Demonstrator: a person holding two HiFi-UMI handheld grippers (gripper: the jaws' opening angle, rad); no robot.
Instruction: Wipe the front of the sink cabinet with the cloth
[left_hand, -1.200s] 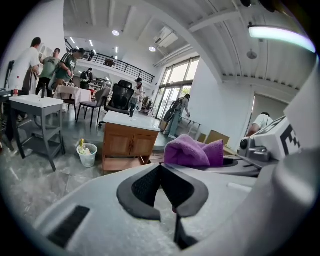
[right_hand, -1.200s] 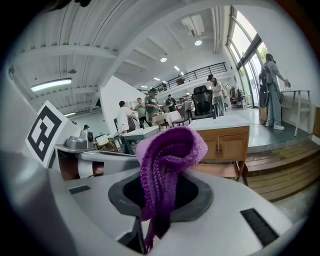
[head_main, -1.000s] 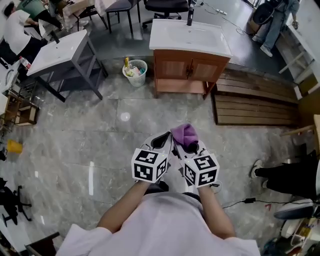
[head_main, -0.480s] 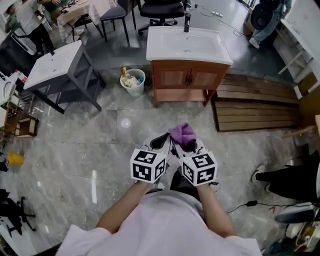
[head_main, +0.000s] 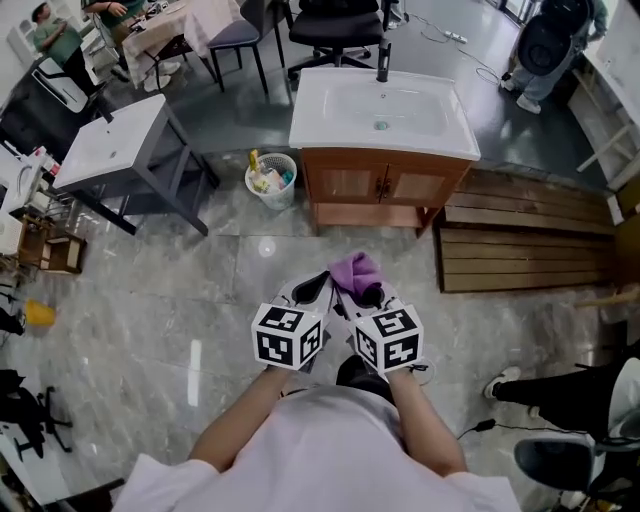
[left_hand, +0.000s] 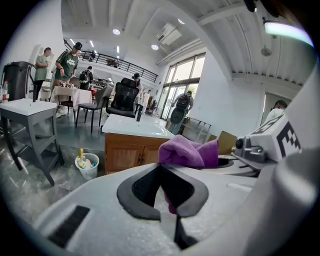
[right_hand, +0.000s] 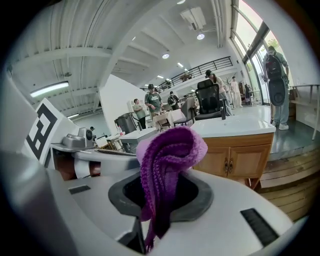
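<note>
Cloth (head_main: 357, 272), purple and bunched, clamped in the jaws of our right gripper (head_main: 371, 297), our left gripper (head_main: 318, 287) just beside it with jaws pressed together on nothing, both above the grey floor (head_main: 200, 290), wooden sink cabinet (head_main: 385, 186) well ahead of us.

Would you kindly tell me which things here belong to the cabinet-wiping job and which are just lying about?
For the job:
purple cloth, held in the right tongs
wooden sink cabinet

Just lying about:
waste basket
grey sink stand
wooden pallets
office chair
</note>
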